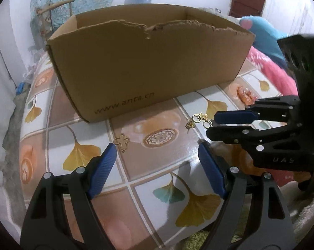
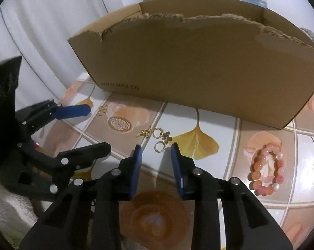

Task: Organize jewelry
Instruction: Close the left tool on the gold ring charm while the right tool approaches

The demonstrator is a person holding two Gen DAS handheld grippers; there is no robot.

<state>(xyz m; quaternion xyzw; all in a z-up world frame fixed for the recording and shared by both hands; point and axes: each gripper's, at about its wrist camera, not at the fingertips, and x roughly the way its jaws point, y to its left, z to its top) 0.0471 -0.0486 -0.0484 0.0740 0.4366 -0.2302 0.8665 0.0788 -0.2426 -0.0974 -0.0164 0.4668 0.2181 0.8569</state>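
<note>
Since both jaws are spread and empty, right gripper lines up on the earrings at 12 o'clock, box waiting behind; left gripper idles.

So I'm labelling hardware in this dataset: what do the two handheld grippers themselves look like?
Both match. The left gripper and right gripper have matte black plastic linkage arms with cut-out slots and round silver pivot pins. Each finger ends in a flat, ribbed blue pad. Raised lettering marks the right gripper's black body in the left wrist view, and a green glow shows there. No cables or sleeves are visible.
</note>
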